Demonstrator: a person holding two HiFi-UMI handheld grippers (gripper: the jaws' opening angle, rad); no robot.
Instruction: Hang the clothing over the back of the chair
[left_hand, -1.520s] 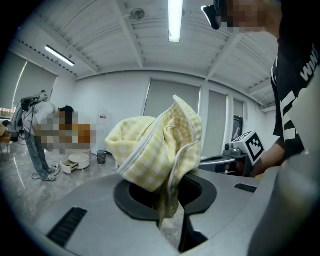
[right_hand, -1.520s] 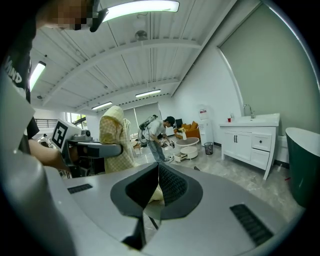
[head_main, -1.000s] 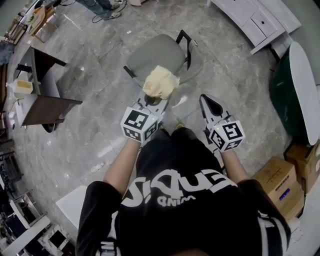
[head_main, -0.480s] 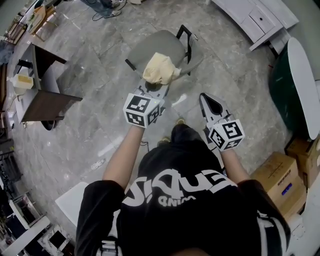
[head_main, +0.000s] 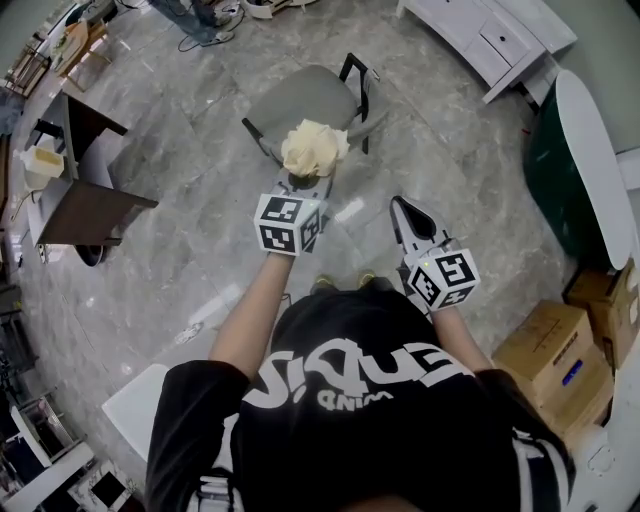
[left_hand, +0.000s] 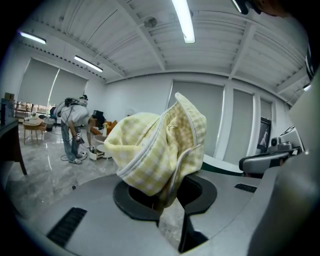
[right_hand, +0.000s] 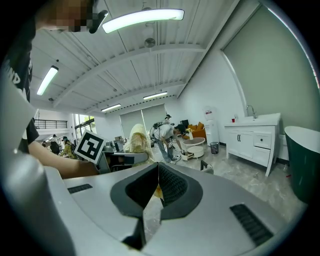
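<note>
Clothing: pale yellow checked fabric garment (head_main: 314, 148), bunched, pinched in jaws of left gripper (head_main: 306, 186), held over floor just near side of grey padded chair with black frame (head_main: 300, 95). Likely light, limp, free-draping; better taken by hem or collar for spreading. Right gripper (head_main: 402, 208) jaws pressed together, empty. Dark brown table (head_main: 95, 205) left, cardboard boxes (head_main: 545, 350) right, both well apart; nothing between garment and chair.

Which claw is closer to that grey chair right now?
Left. The left claw, gripping the yellow clothing, is right in front of the chair; the right claw, shut and empty, sits further back and off to the side.
</note>
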